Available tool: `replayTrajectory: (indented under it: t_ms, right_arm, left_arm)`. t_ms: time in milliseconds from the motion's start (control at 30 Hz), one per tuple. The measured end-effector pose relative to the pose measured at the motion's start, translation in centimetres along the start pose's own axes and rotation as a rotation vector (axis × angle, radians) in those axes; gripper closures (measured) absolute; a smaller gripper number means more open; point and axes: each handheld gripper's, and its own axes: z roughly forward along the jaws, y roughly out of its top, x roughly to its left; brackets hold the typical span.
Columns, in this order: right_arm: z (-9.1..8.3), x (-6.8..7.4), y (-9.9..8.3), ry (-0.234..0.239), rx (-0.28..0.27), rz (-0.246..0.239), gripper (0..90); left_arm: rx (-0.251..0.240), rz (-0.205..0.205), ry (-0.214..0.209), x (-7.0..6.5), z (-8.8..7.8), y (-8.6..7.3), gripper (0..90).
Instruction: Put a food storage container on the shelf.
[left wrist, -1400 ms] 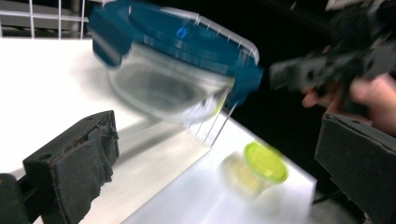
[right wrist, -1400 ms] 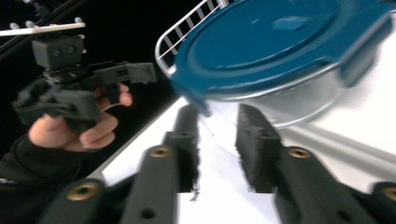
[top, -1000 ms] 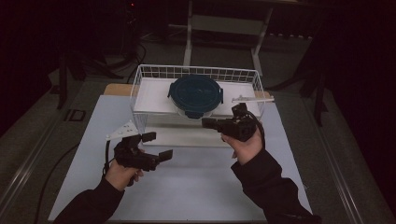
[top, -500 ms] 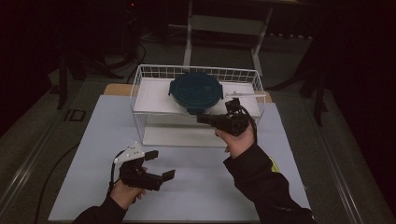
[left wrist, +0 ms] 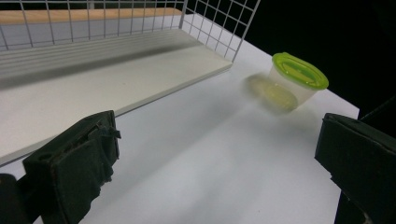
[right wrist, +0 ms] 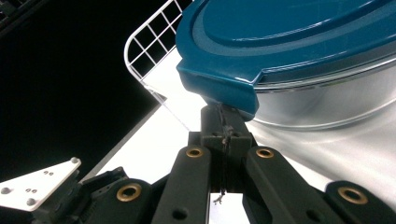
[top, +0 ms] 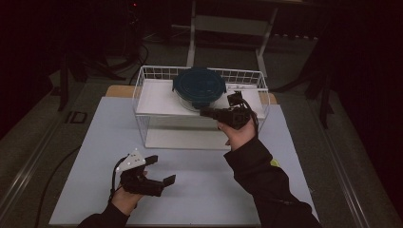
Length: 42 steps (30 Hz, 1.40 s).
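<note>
Right gripper (top: 205,112), jaws pressed together, noses under the lip of the blue-lidded container (top: 199,85) sitting in the white wire basket (top: 142,80). Left gripper (top: 161,170) hangs with jaws wide apart and empty, low over the white table (top: 209,190). No readable writing. A green-lidded tub (left wrist: 294,81) stands beyond it. Dark room around.

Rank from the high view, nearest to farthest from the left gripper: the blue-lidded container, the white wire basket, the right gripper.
From the left gripper:
1. White wire basket, its front-left corner up-table, nearest.
2. Right gripper, up and to the right, at the basket's front rim.
3. Blue-lidded container, inside the basket toward its back, farthest.
</note>
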Motion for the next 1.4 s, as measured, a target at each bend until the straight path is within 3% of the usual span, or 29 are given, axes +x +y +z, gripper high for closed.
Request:
replayTrajectory:
  t_ms: [233,367,533,800,1133,1333,1400]
  right_arm:
    - [0.3,-0.4,0.4,-0.026,-0.007,-0.003,89.8]
    - [0.3,-0.2,0.5,-0.038,-0.008,-0.018,89.7]
    - [0.2,-0.1,0.4,-0.021,-0.012,-0.003,88.8]
    - [-0.8,0.6,-0.5,0.006,-0.011,-0.036,82.5]
    - [-1.9,0.7,-2.6,0.040,0.007,-0.086,63.4]
    - [-2.6,0.3,-3.9,0.044,0.000,-0.104,52.2]
    - [-3.0,0.1,-4.6,0.058,-0.011,-0.114,41.7]
  left_arm:
    - [-0.012,0.046,0.023,-0.3,-0.3,-0.2,0.0]
    - [-0.013,0.055,0.012,-0.4,-0.3,-0.3,0.0]
    - [-0.009,0.064,0.015,-0.4,-0.2,-0.4,0.0]
    - [-0.025,0.061,-0.023,-0.5,-0.6,-0.3,0.0]
    - [-0.028,0.081,-0.039,-0.3,-1.6,-0.7,0.0]
    - [-0.048,0.067,-0.062,-0.2,-2.1,-0.9,0.0]
    - [-0.043,0.083,-0.062,-0.3,-2.3,-1.0,0.0]
